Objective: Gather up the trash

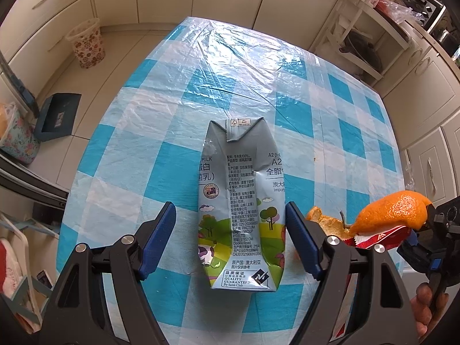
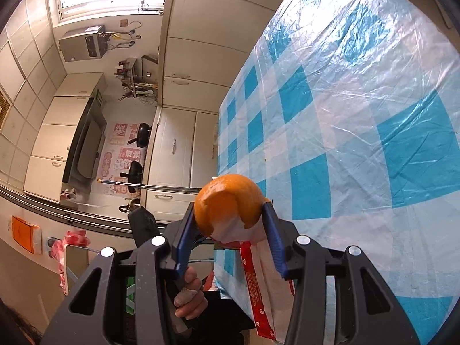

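A crushed grey milk carton point(image 1: 240, 201) lies flat on the blue-and-white checked table point(image 1: 258, 86). My left gripper point(image 1: 230, 221) is open, its blue fingers on either side of the carton's lower half, not touching it. My right gripper point(image 2: 230, 221) is shut on an orange peel point(image 2: 228, 201) together with a red-and-white wrapper point(image 2: 258, 273), held above the table edge. In the left wrist view that peel point(image 1: 394, 210) and wrapper point(image 1: 376, 237) hang at the right. Another piece of peel point(image 1: 327, 221) lies on the table beside the carton.
A flowered waste bin point(image 1: 86, 43) stands on the floor at the far left. A dark blue box point(image 1: 57, 116) lies on the floor nearer. White cabinets point(image 1: 425, 92) and a shelf point(image 1: 368, 37) line the right side.
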`<state>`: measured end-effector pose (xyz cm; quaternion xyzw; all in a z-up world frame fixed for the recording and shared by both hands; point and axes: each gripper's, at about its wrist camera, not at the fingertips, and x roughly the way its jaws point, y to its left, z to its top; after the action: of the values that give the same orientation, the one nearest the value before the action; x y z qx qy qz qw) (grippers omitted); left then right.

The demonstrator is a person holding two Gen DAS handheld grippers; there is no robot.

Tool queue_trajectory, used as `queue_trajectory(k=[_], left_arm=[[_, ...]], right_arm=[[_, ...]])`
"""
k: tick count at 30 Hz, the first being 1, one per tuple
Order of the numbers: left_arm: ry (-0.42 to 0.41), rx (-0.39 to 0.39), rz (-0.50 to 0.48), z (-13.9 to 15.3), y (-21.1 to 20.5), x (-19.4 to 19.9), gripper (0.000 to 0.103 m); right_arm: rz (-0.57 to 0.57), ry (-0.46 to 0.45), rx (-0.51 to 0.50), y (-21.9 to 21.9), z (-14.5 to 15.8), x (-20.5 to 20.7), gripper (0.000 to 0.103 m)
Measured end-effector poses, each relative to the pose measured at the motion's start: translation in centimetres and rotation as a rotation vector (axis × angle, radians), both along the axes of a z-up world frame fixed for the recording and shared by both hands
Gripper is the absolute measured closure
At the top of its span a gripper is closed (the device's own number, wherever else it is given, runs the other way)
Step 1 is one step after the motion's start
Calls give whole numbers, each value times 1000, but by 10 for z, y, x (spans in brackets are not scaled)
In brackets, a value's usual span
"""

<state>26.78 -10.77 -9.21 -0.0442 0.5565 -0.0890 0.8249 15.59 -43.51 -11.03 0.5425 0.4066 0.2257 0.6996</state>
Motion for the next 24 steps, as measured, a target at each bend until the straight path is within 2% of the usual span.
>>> queue_trajectory(k=[1,2,3,6,10,18,22,24], left_arm=[[0,-2,1,0,0,0,29],[1,0,3,0,1,0,29],[1,2,4,-1,1,0,29],[5,-2,6,-1,2,0,29],[7,0,5,-1,3,1,29],[6,4,-12,-2,-2,0,29],[6,12,-19,-2,-4,0,29],[5,16,-22,-2,-5,0,29]], right_arm=[[-25,10,4,-3,-2,0,34],[-52,20,9,-6,-3,1,26],[-75,27,9,-8,-4,2,24],[-113,31,31,-13,-6,6,23],[-112,23,-9,-10,-1,9,23],[-37,86,-201,3,-8,8,23],[-13,36,-162,6,-3,7,23],[38,-7,-146,13,3,8,23]])
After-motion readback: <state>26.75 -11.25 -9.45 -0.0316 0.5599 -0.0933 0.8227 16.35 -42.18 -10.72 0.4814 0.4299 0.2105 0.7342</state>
